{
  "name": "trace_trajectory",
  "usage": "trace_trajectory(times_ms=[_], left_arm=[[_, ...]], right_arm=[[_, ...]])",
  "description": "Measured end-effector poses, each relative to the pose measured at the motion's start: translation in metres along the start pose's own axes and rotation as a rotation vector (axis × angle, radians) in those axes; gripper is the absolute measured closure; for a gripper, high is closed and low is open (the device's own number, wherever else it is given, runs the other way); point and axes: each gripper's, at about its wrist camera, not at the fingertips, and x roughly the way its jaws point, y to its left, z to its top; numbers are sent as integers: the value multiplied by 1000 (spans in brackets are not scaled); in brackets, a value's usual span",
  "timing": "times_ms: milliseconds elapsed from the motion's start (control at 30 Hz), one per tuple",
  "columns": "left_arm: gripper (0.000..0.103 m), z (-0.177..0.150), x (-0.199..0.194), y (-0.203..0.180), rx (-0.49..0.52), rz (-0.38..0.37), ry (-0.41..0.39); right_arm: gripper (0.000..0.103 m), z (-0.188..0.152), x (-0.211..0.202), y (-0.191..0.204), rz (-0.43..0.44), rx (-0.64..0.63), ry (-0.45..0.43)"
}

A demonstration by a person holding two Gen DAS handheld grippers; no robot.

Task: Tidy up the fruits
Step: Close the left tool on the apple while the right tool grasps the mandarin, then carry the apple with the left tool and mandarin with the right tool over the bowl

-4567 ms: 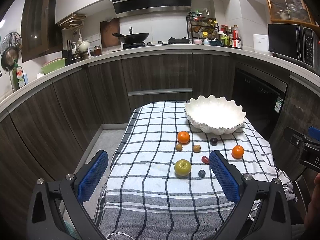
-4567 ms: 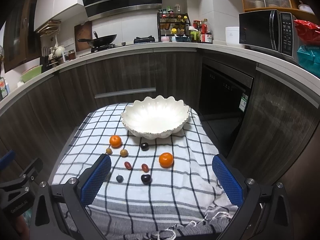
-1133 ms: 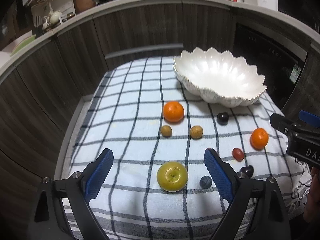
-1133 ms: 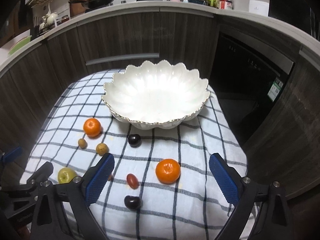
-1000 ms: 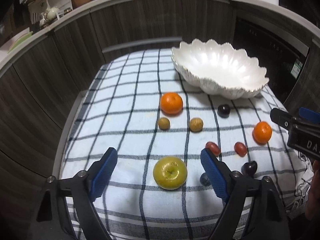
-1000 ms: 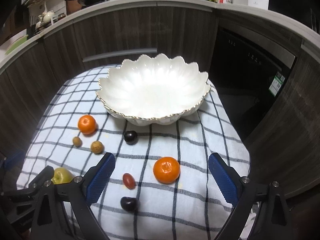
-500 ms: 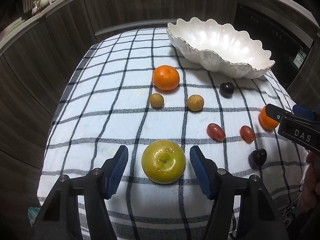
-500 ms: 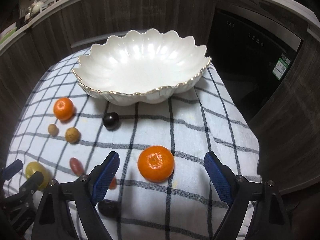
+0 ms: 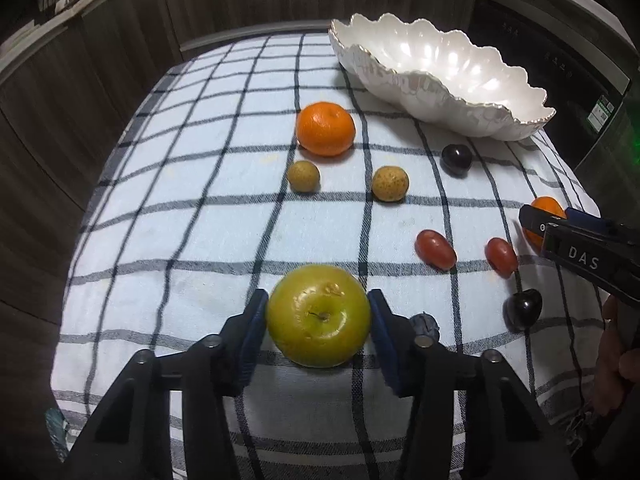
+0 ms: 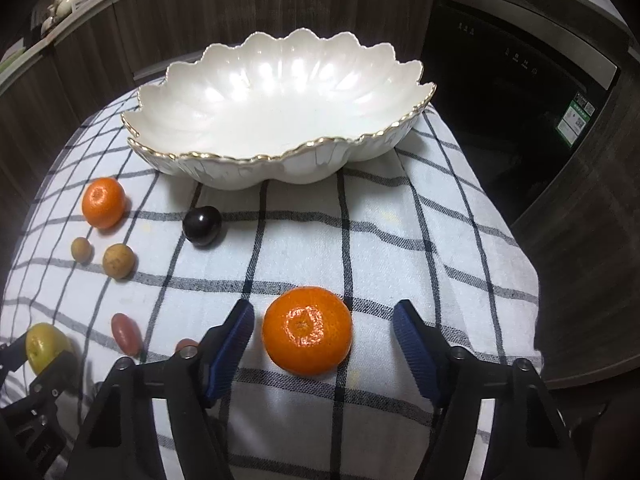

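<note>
Fingers, left gripper (image 9: 318, 320): blue pads were seen pressed against both flanks of the green apple (image 9: 319, 315), which sat on the checked cloth (image 9: 200, 216).
Fingers, right gripper (image 10: 323, 338): spread wide; the near mandarin (image 10: 307, 330) was framed between them, untouched on either side.
Bowl (image 10: 280, 92): white, scalloped, gilt-edged; noted at the far end of the cloth, nothing in it.
Step in hand: apple judged gripped, lift not yet made; mandarin judged next to be clamped.
Method: apple should be raised straight before being carried over the bowl rim; right fingers should be centred on the mandarin's widest part before closing.
Far mandarin (image 9: 325, 129): lay between apple and bowl, on the likely carry path.
Brown fruits (image 9: 390, 183): two, just short of the far mandarin.
Red grapes (image 9: 435, 249): two, between the grippers.
Dark cherries (image 9: 523, 309): one near the right gripper, one near the bowl.
Blueberry (image 9: 425, 323): just beside the left gripper's right finger; it could be nudged.
</note>
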Motion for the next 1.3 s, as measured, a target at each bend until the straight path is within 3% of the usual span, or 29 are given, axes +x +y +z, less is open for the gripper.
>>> trace_trajectory(times_ms=[300,900,1300], left_arm=[[55,-1,0,1,2,-4,-6],[56,4,-13,-2,22,5,-46],[56,23,-32,-6,39,-15,-87]], right_arm=[[58,-3,6,4,40,-13,17],[60,-5,-7,4,55,-15,-7],[60,8,-32,2,69,-12,-55]])
